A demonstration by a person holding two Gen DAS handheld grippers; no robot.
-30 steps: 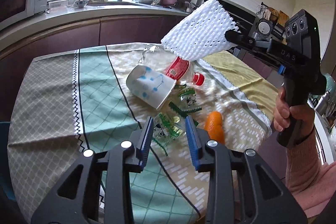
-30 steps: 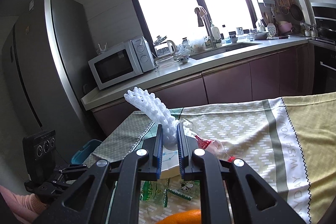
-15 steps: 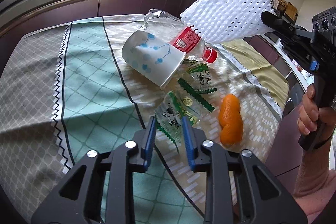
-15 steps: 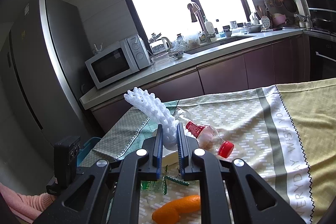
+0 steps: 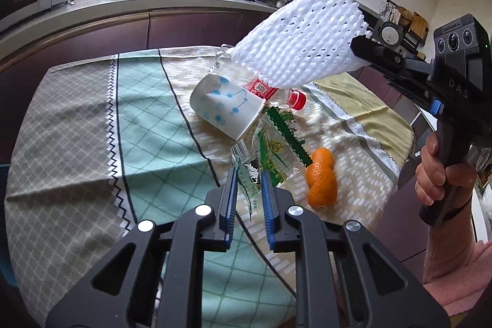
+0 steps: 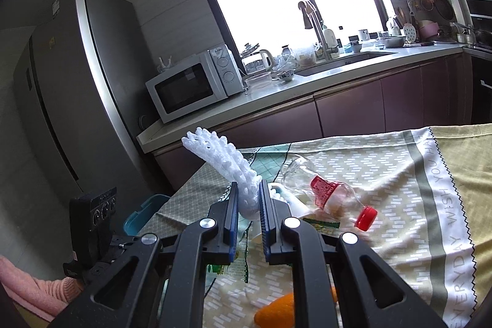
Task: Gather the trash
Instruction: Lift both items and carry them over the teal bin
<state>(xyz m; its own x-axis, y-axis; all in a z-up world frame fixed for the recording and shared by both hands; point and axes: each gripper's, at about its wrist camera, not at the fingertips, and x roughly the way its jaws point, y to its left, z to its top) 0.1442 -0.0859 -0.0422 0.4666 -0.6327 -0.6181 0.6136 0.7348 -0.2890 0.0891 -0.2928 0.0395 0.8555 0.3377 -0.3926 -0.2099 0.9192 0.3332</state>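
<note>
Two grippers are working over the table. Your left gripper (image 5: 248, 189) is pinching the near end of a clear green-printed wrapper (image 5: 270, 149), its blue pads (image 5: 231, 199) pressing the plastic from both sides. Your right gripper (image 6: 248, 199) is clamping one end of a white foam net (image 6: 227, 166), which is hanging in the air above the table, well clear of the cloth; in the left wrist view the same foam net (image 5: 299, 40) is projecting leftward from the black fingers, and your right hand (image 5: 439, 171) is wrapping the handle at the far right.

Just right of the wrapper, an orange peel (image 5: 321, 175) is lying on the tablecloth (image 5: 92, 119). Beyond the wrapper, a white paper cup (image 5: 226, 106) with blue dots is lying on its side, its rim touching the wrapper's far end. Behind the cup, a crushed clear bottle (image 6: 326, 194) with a red label and red cap (image 6: 366, 217) is lying on its side, cap pointing right.

At the table's far left edge, a teal bin (image 6: 144, 212) is showing partly below table level. Farther off, a microwave (image 6: 190, 85) is sitting on the counter (image 6: 307, 85) beside a steel refrigerator (image 6: 70, 82).
</note>
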